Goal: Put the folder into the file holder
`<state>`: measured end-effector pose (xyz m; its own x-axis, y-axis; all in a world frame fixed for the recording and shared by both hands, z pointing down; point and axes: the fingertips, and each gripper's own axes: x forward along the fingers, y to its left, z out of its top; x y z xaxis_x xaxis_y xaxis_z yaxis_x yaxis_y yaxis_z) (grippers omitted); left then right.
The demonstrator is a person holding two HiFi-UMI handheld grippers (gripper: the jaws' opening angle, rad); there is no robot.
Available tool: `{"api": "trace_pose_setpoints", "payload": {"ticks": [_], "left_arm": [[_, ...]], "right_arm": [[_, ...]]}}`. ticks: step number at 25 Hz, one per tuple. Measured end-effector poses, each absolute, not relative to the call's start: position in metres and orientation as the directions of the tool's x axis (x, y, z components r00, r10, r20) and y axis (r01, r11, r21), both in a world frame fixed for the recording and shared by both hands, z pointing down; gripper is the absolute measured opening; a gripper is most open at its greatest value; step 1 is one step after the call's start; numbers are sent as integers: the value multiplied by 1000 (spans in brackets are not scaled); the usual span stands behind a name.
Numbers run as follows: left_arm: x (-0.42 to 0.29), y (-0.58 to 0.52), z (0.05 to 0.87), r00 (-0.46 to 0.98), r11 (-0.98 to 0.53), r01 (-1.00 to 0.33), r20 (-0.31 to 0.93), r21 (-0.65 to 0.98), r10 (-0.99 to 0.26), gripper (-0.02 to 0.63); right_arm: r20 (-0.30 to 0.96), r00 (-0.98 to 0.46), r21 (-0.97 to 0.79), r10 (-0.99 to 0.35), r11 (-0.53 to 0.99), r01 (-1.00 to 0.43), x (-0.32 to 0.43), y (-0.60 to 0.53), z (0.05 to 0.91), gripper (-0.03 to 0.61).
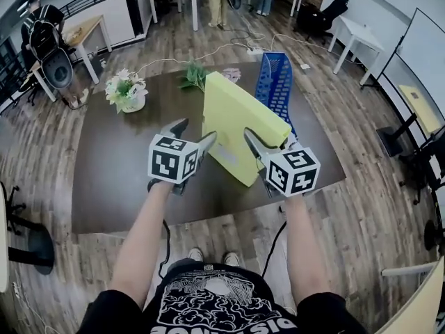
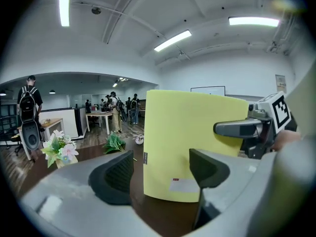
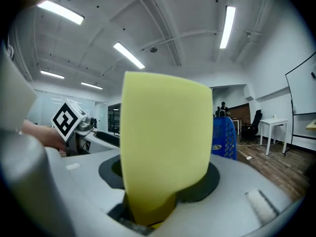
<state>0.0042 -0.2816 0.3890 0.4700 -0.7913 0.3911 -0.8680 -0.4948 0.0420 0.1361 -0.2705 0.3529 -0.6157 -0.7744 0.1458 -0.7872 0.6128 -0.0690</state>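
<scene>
Ahead of both tools, head view: my right tool (image 1: 259, 145) pinches the yellow folder (image 1: 240, 120) upright over the desk (image 1: 111, 186), blue file holder (image 1: 277, 82) just beyond. Left gripper view: left tool (image 2: 160, 169) spread, empty, folder just ahead. Right gripper view: jaws clamp folder's edge. I fear this one-edge grip lets it pivot and clip the holder.

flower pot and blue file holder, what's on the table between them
A green leafy sprig lies between the flower pot and the blue file holder, seen in the head view.
</scene>
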Motion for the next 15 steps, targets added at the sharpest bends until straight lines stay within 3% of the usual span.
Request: {"api": "trace_pose_setpoints", "payload": {"ticks": [15], "left_arm": [[50,-265,388,637,-660,-747,362,76,-680,368]], "right_arm": [[-67,-320,-151,-945,327,-933,202,-214,299,216]]}}
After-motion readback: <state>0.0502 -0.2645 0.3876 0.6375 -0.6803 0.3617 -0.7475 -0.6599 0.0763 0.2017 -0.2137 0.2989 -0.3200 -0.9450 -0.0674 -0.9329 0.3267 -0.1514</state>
